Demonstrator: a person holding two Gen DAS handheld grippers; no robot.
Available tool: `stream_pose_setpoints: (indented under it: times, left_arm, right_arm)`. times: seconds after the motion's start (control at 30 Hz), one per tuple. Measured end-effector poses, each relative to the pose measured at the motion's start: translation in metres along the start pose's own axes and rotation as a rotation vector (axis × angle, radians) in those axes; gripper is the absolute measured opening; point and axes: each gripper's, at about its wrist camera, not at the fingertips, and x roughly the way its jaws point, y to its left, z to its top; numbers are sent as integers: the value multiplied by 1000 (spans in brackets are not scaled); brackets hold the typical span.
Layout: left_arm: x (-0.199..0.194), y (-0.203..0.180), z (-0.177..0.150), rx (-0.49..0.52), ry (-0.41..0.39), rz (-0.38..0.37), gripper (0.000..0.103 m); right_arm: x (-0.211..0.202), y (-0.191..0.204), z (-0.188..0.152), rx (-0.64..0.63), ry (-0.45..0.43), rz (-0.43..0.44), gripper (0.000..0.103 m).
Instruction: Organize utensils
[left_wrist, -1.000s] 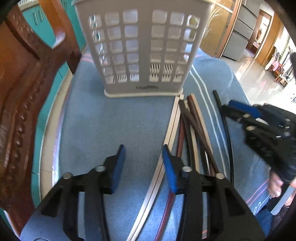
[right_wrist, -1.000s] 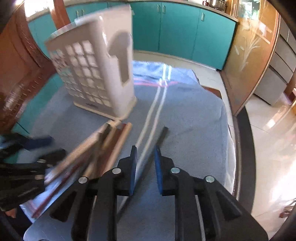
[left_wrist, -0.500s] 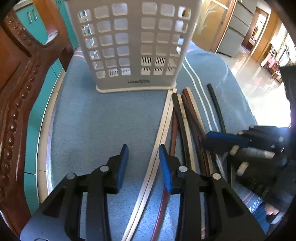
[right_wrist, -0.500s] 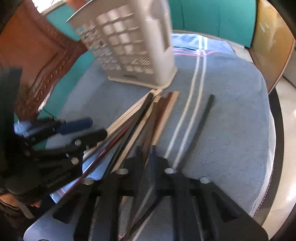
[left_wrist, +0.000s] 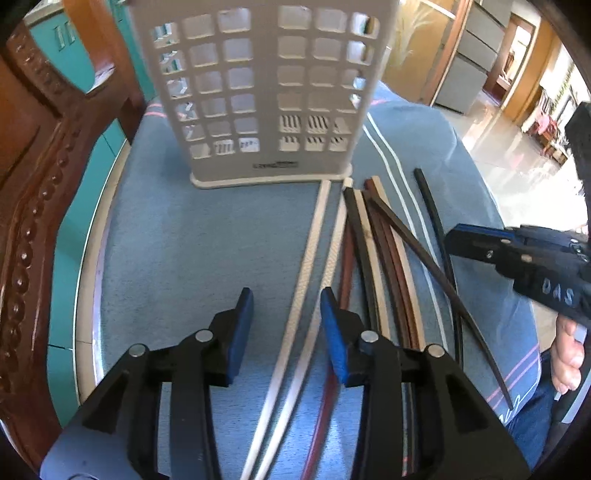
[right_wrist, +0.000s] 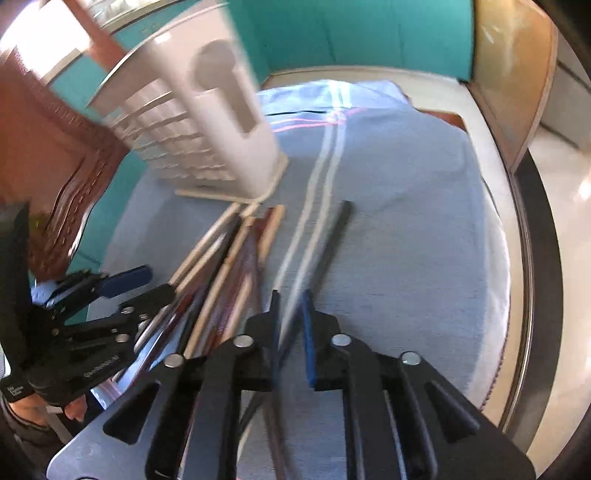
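Pick-up step. Chopsticks (left_wrist: 373, 266) lie fanned on blue cloth (left_wrist: 207, 240), tips near white holder (left_wrist: 266, 92).

Left gripper (left_wrist: 286, 325) half-wide and opening, straddling pale sticks (left_wrist: 314, 236), no contact.

Right gripper (right_wrist: 290, 325) narrow, opening, over black stick (right_wrist: 328, 243); grip unclear, blur.

Next: clamp, lift, drop into holder.

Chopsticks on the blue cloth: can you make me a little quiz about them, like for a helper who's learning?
1. True or false: the white basket stands upright on the blue cloth.
2. Where are the chopsticks? A: inside the basket. B: lying on the cloth. C: on the floor.
3. Fill in: in the left wrist view, one black chopstick lies apart, on the ___ side of the pile.
Key: 1 true; 2 B; 3 right.
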Motion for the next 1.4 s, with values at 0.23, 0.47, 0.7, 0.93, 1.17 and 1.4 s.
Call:
stream_pose_setpoints:
  times: [0.23, 0.47, 0.7, 0.93, 1.17, 1.4]
  left_arm:
    - [2, -3, 2, 10, 18, 8, 33]
    - [-3, 2, 0, -16, 30, -43, 16]
    - [-14, 5, -24, -34, 59, -120, 13]
    - [-22, 19, -22, -83, 16, -126, 43]
    - [-18, 18, -19, -82, 10, -114, 31]
    - [-14, 14, -12, -81, 15, -95, 30]
  right_arm:
    - [19, 36, -11, -149, 20, -66, 30]
    - [18, 20, -7, -64, 21, -50, 6]
    - [0, -26, -1, 72, 19, -71, 7]
    - [6, -31, -5, 84, 47, -67, 7]
    - [5, -31, -3, 91, 35, -81, 8]
    - [7, -31, -4, 91, 37, -94, 8]
